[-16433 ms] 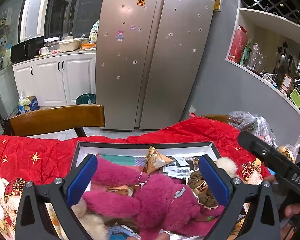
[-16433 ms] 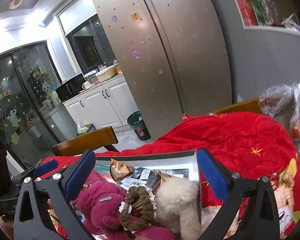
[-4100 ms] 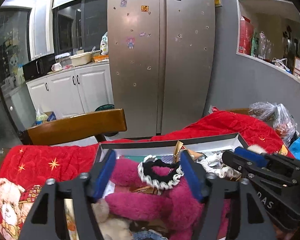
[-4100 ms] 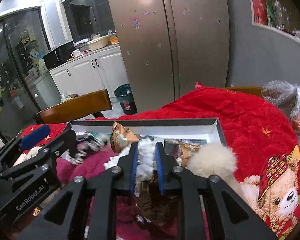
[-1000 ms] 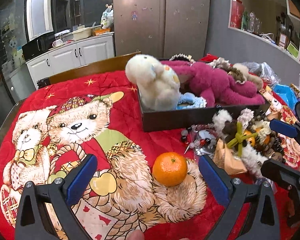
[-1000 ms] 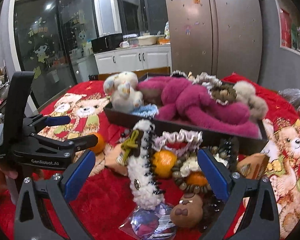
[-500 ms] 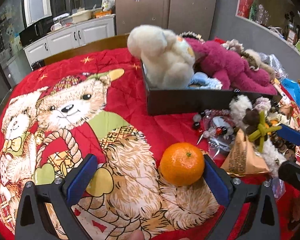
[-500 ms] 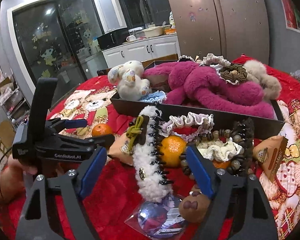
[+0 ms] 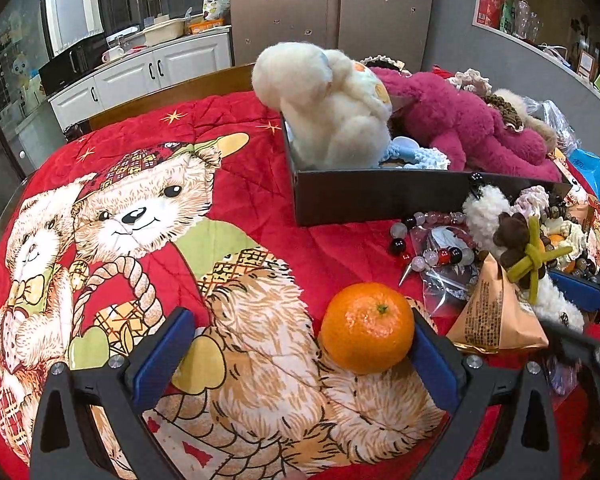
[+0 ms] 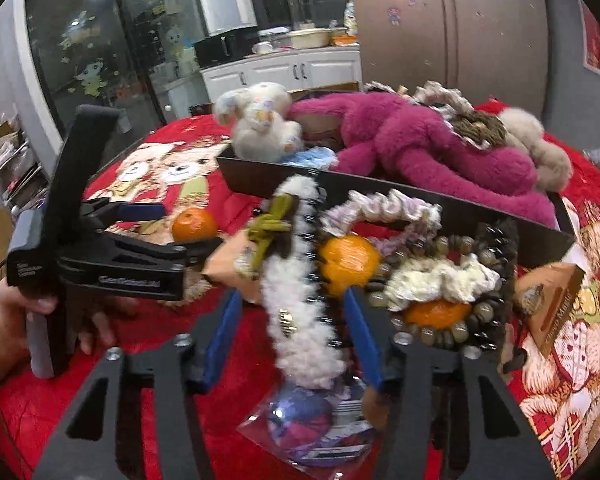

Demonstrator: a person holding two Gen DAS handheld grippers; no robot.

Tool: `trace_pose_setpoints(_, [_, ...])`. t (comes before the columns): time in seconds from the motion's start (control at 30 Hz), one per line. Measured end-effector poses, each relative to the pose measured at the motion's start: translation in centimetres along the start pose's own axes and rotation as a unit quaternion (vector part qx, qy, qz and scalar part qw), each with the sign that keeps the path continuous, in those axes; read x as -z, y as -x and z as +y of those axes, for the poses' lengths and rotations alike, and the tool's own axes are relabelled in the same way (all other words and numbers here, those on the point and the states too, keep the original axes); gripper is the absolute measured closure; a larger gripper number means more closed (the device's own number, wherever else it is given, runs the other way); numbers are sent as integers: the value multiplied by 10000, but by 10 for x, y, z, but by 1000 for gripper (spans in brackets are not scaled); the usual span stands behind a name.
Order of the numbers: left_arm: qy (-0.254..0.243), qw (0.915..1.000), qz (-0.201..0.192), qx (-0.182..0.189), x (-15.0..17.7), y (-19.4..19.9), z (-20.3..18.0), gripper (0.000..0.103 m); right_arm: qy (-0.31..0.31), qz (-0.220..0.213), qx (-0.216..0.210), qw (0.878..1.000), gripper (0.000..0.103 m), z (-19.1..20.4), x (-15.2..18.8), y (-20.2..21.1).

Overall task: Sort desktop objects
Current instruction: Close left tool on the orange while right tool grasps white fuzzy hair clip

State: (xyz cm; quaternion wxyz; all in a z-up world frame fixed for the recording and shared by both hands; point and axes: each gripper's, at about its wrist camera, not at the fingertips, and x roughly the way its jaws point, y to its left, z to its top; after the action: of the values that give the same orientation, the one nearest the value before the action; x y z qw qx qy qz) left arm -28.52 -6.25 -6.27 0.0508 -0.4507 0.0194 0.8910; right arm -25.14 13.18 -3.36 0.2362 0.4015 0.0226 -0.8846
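Observation:
In the left wrist view my left gripper (image 9: 296, 344) is open, low over the red bear-print cloth. A tangerine (image 9: 367, 327) sits between its fingers, against the right blue pad (image 9: 434, 364). In the right wrist view my right gripper (image 10: 294, 334) is open with its jaws half closed around a white fluffy hair clip (image 10: 300, 292), not touching it. The clip lies in a pile with a green bow (image 10: 270, 220), scrunchies, bead bracelets and two more tangerines (image 10: 348, 260). The left gripper (image 10: 168, 232) shows there beside its tangerine (image 10: 194, 224).
A dark box (image 9: 380, 196) behind the pile holds a white plush (image 9: 332, 120) and a magenta plush (image 9: 472, 128). A tan triangular packet (image 9: 496, 316) and a bagged bracelet (image 9: 440, 252) lie right of the tangerine. Another packet (image 10: 552, 304) lies far right.
Both grippers left the box and came down to the cloth in front of it. In the last second the left closed in on the tangerine; the right narrowed its jaws around the white clip.

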Motion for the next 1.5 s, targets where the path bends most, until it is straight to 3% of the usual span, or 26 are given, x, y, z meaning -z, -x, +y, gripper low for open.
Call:
trace_pose_setpoints(0.53, [-15,10000,-3,-21,0,1,-1,0,581,272,812,9946,62,19,4,-13])
trace_pose_setpoints(0.63, [-8,10000,-23,3,1,2,-1,2,578,262,778,9949,64,18,4,-12])
trace_pose_setpoints(0.8, [-85,9998,-197,-39,2,8,-4,34,499,237,604,9966,65,15,4,-9])
trace_pose_setpoints(1.0, [-39,9996,-276,-72,0,10,-2,58,559,255,643,9960,65,18,4,-11])
trace_pose_setpoints(1.1, [25,9995,-293,-71,-1,10,1,64,528,244,587,9966,65,17,4,-10])
trace_pose_setpoints(1.5, [77,9995,-307,-11,-1,11,3,64,510,224,513,9971,65,16,4,-9])
